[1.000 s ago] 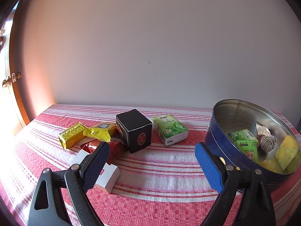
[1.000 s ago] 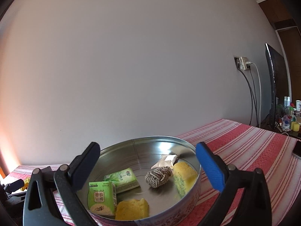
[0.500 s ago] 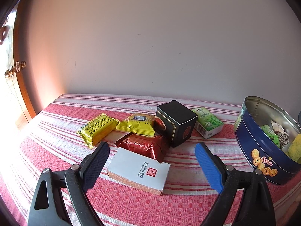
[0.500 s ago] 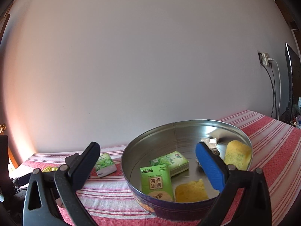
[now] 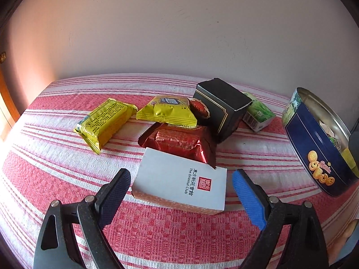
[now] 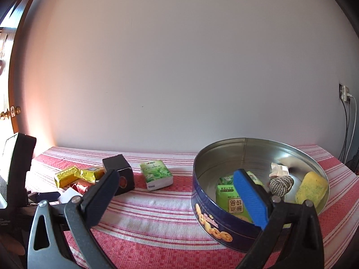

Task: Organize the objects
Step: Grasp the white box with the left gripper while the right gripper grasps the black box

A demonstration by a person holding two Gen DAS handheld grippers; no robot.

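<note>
My left gripper [image 5: 180, 179] is open, its jaws straddling the near end of a flat white box [image 5: 179, 183] without touching it. Behind the box lie a red foil packet [image 5: 179, 141], two yellow packets [image 5: 105, 123] [image 5: 167, 112], a black cube box [image 5: 221, 106] and a green tissue pack [image 5: 258, 112]. My right gripper [image 6: 176, 179] is open and empty, hovering before the round blue tin [image 6: 224, 219]. Inside the tin are green packs [image 6: 228, 199], a rope ball [image 6: 280, 185], a yellow sponge [image 6: 310, 189] and a white wrapper [image 6: 278, 170].
A red-and-white striped cloth [image 5: 157, 228] covers the table, which meets a plain wall at the back. The tin [image 5: 314, 154] stands at the right in the left wrist view. A door with a knob [image 6: 9, 112] is at the far left; cables [image 6: 346, 123] hang at the right.
The left gripper moved forward and tilted down, so the white box now lies between its jaws. The right gripper swung left; the tin shifted to the right of its view.
</note>
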